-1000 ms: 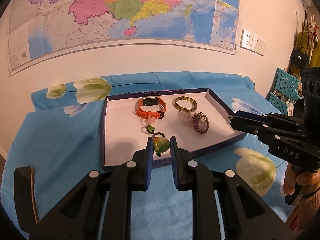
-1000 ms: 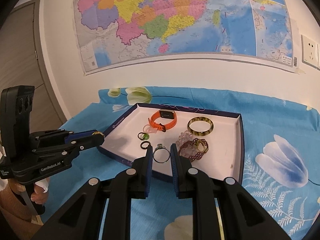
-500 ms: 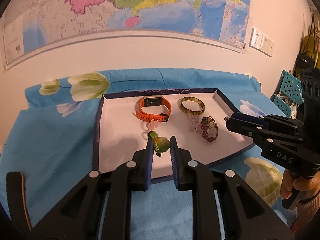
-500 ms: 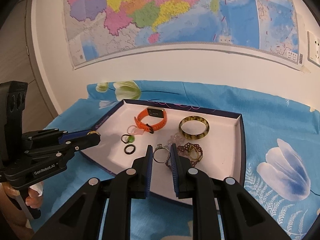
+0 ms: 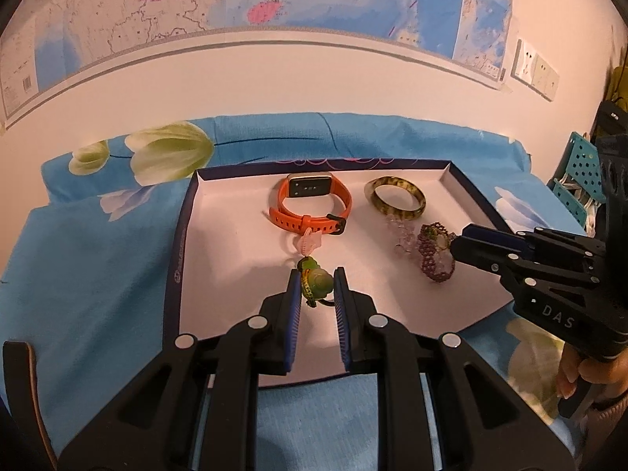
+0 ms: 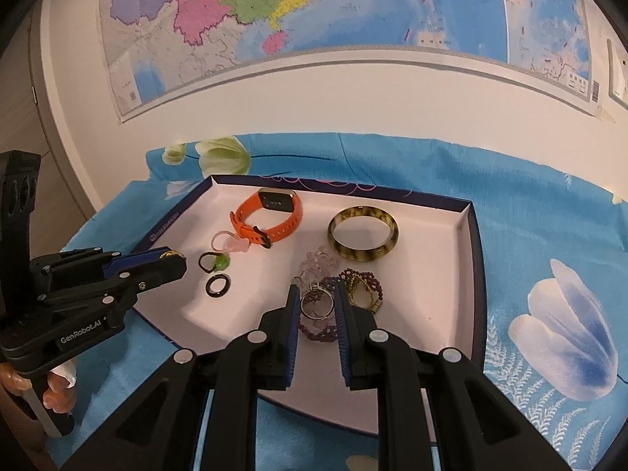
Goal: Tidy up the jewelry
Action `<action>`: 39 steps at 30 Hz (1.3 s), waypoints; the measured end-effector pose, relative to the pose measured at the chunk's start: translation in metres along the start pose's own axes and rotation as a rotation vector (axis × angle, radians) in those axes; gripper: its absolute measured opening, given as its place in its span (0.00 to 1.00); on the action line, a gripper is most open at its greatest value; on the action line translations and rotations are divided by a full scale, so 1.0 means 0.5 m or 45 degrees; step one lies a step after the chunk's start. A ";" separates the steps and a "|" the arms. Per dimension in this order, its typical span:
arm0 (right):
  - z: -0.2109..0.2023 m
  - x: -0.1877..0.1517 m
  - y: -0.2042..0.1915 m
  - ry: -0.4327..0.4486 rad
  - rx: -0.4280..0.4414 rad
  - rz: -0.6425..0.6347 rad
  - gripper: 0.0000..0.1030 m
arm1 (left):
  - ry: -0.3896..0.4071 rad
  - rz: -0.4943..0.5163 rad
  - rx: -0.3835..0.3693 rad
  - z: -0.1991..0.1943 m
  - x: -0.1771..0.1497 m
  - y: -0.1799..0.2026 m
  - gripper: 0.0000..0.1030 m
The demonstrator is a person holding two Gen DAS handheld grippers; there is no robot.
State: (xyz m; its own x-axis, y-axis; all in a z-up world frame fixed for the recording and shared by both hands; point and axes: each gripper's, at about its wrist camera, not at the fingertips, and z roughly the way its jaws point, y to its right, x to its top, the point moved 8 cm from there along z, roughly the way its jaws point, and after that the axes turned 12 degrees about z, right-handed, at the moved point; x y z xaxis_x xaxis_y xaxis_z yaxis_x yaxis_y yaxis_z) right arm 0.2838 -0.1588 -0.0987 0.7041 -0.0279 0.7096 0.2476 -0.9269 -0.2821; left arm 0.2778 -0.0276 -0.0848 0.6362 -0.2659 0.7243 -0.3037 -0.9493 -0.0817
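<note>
Two rings carried above the white tray [image 5: 204, 274] for sorting: green-stone ring [image 5: 316, 283] clamped in left gripper [image 5: 317, 286], silver ring [image 6: 316, 306] pinched in right gripper [image 6: 316, 301], over beaded bracelets [image 6: 355, 286].

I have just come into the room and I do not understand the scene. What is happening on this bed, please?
A person holds two grippers over a shallow box lid on a blue flowered sheet. The left gripper is shut on a green ring; the right gripper is shut on a silver ring. An orange watch, a bangle, beaded bracelets and small rings lie in the lid.
</note>
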 end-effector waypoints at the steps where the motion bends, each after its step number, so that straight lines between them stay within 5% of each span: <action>1: 0.002 0.000 0.001 -0.001 -0.004 0.000 0.16 | -0.009 -0.002 0.001 0.006 -0.002 -0.001 0.17; 16: 0.029 -0.015 0.011 -0.060 -0.043 0.007 0.17 | -0.084 -0.010 0.024 0.049 -0.025 -0.005 0.17; 18: 0.024 -0.015 0.009 -0.050 -0.040 0.010 0.19 | -0.085 -0.016 0.021 0.048 -0.026 -0.005 0.26; 21: 0.011 -0.013 0.006 -0.026 -0.033 0.011 0.25 | -0.070 -0.022 0.018 0.037 -0.027 -0.006 0.32; 23: -0.005 -0.013 0.003 -0.002 -0.027 0.016 0.33 | -0.053 -0.036 0.019 0.024 -0.027 -0.008 0.44; 25: -0.025 -0.012 0.000 0.031 -0.016 0.021 0.51 | -0.020 -0.046 0.026 0.001 -0.026 -0.011 0.55; 32: -0.124 -0.027 -0.023 0.157 0.006 0.015 0.72 | 0.101 -0.058 0.116 -0.100 -0.038 -0.023 0.90; 37: -0.207 -0.048 -0.046 0.270 0.010 0.015 0.94 | 0.214 -0.044 0.187 -0.198 -0.057 -0.014 0.95; 39: -0.233 -0.065 -0.054 0.301 0.015 0.013 0.94 | 0.249 -0.040 0.201 -0.229 -0.067 -0.007 0.95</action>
State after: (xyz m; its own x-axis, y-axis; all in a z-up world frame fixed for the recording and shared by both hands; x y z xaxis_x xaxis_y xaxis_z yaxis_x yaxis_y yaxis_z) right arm 0.1769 -0.1764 -0.0389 0.5316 -0.1253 0.8377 0.2503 -0.9216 -0.2967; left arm 0.1763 0.0038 -0.0303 0.4894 -0.2130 0.8456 -0.1620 -0.9750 -0.1518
